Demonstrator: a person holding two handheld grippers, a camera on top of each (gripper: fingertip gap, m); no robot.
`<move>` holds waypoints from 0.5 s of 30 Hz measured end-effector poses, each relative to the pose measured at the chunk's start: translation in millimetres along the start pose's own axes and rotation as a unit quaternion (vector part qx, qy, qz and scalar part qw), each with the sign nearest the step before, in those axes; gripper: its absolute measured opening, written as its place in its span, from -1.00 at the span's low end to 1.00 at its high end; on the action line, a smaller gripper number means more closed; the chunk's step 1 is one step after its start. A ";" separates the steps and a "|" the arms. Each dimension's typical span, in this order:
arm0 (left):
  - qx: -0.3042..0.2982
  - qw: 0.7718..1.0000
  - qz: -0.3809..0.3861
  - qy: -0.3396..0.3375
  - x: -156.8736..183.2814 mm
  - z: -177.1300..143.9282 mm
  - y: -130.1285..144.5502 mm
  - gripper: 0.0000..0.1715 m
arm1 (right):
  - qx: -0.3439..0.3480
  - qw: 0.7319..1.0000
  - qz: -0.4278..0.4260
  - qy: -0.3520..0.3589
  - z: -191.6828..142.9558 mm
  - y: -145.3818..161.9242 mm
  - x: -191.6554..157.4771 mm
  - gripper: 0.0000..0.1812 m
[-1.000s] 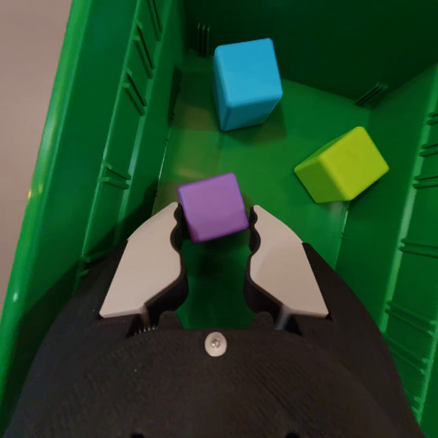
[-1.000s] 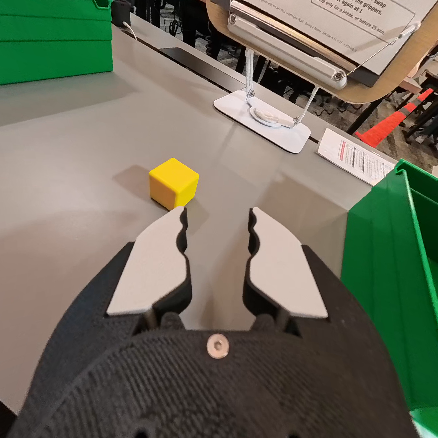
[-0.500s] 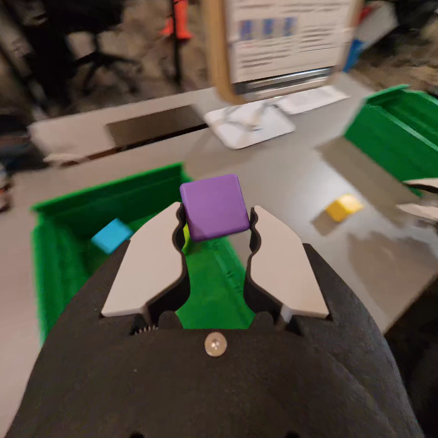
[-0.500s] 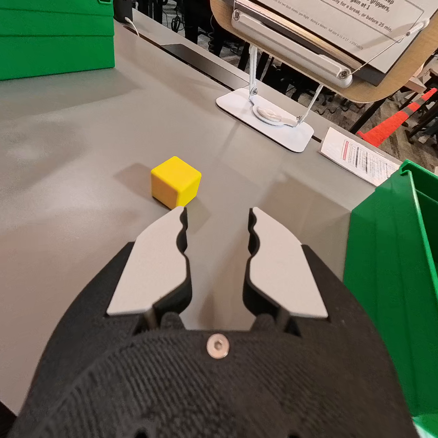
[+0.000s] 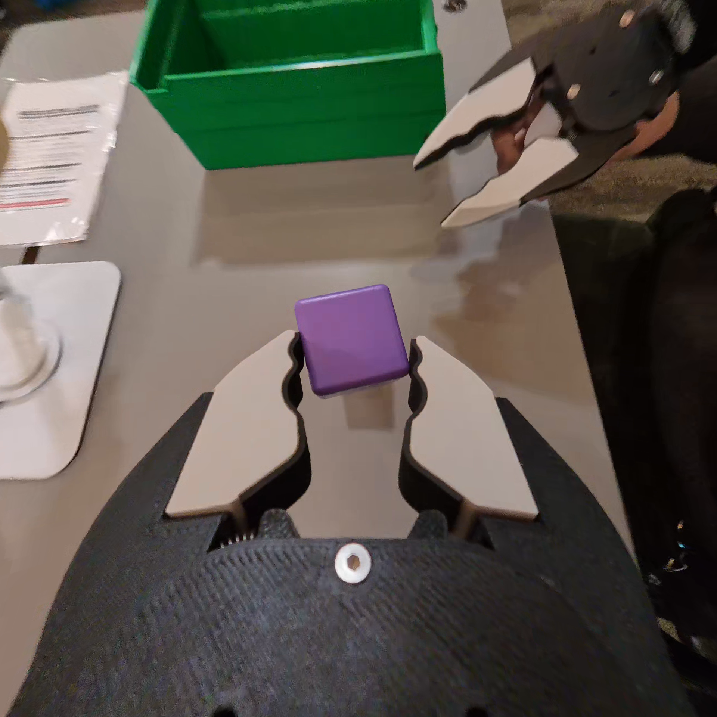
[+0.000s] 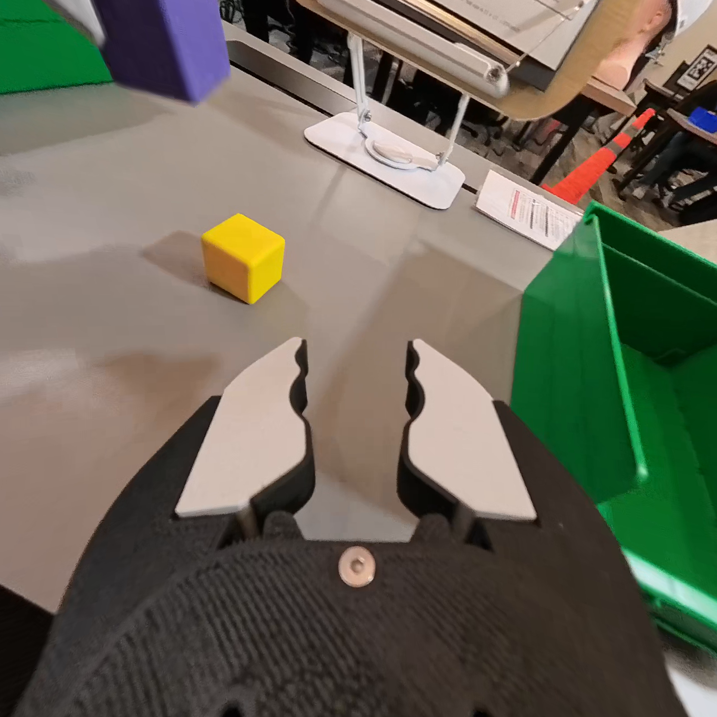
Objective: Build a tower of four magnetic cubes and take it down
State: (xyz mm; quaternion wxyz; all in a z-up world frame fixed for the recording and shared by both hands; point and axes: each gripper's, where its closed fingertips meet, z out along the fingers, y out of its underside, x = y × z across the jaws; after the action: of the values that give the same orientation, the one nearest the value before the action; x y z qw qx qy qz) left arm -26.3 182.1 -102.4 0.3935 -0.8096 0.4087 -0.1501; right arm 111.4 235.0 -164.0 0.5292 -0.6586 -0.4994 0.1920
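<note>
Purple cube (image 5: 351,339) gripped by left tongs (image 5: 352,351) — underside hidden.

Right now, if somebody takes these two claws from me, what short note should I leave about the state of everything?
Left claw: shut on the purple cube, held in the air above the grey table.
Right claw: open and empty, hovering over the table.
Yellow cube: alone on the table, ahead and left of the right claw, untouched.
Green bin: at the right claw's right; no cube shows in the visible part of its inside.
White stand base and printed sheet: farther back.
</note>
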 end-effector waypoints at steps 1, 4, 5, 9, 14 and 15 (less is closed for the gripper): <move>-0.007 1.000 0.008 0.008 -0.3 12.5 4.2 -0.40 | -0.003 1.000 0.002 0.006 -3.3 2.9 3.2 -0.46; -0.010 0.999 0.007 0.033 -3.2 36.5 12.8 -0.40 | -0.007 1.000 0.014 0.023 -13.8 9.5 12.6 -0.46; -0.008 0.999 0.000 0.046 -3.6 41.3 13.9 -0.40 | -0.008 0.999 0.018 0.028 -17.0 11.7 15.2 -0.47; -0.001 0.997 -0.002 0.080 -2.7 53.7 12.0 -0.40 | -0.015 0.999 0.025 0.043 -26.6 19.0 21.7 -0.47; -0.029 0.994 0.024 0.098 -0.7 65.4 8.4 -0.40 | -0.022 0.998 0.023 0.053 -34.2 24.8 23.7 -0.47; -0.036 0.994 0.029 0.104 0.6 66.4 9.0 -0.40 | -0.022 0.998 0.024 0.055 -35.3 25.4 24.3 -0.47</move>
State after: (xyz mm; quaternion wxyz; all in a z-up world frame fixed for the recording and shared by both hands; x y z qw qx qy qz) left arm 6.7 212.6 -152.2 0.3235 -0.7914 0.4758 -0.2066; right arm 160.9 239.6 -166.9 0.5362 -0.6916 -0.4575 0.1574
